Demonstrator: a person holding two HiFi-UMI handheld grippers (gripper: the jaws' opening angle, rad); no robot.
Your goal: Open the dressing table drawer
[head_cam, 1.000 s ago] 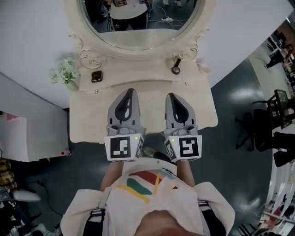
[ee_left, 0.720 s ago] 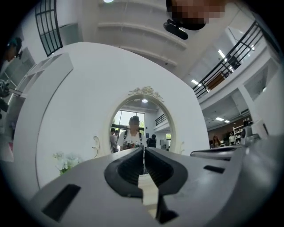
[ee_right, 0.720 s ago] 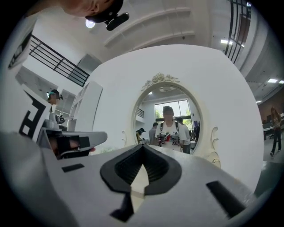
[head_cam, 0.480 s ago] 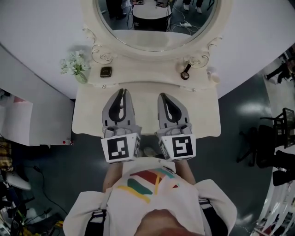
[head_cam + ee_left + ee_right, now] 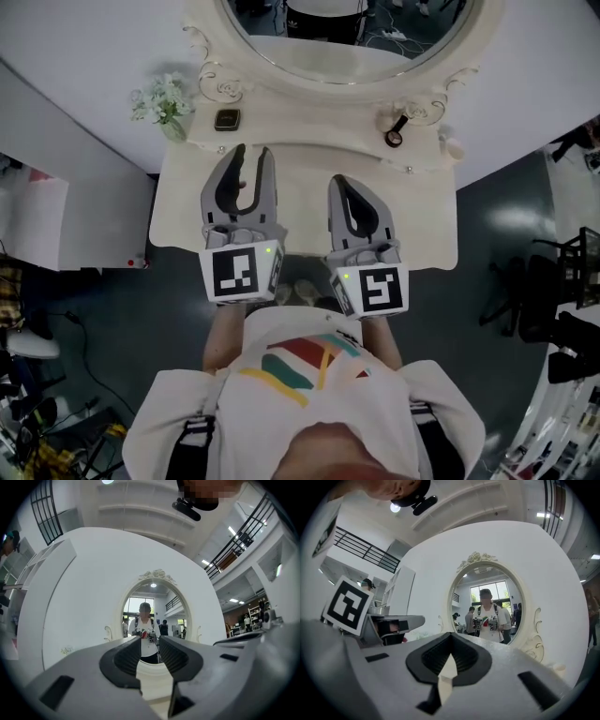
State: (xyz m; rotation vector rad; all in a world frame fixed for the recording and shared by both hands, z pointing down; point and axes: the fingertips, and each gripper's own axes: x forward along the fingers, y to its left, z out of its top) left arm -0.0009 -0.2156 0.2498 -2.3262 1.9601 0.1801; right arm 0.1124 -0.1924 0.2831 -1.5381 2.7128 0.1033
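A white curved wall [image 5: 84, 56] backs a cream desk [image 5: 302, 202], and an oval mirror [image 5: 347, 52] in a carved frame rises from the desk's rear edge. The head view looks down on the desk top, which covers the drawer beneath, so its front shows in no view. The person [image 5: 309, 394] stands at the front edge with both grippers reaching level over the top, well short of the mirror.

The two gripper views face the mirror head-on and catch the person's reflection in it, which the head view does not. The left gripper [image 5: 253, 155] has just been opening its jaws. They stand partly apart with nothing between them, only the desk top and mirror base showing through the gap. The right gripper [image 5: 342, 183] has its jaws closed together at the tips, holding nothing.

Only the head view shows the small things on the rear ledge: pale flowers [image 5: 164, 98] at the left corner, a small dark box [image 5: 226, 119] beside them, and a dark ring-shaped thing [image 5: 395, 134] to the right.
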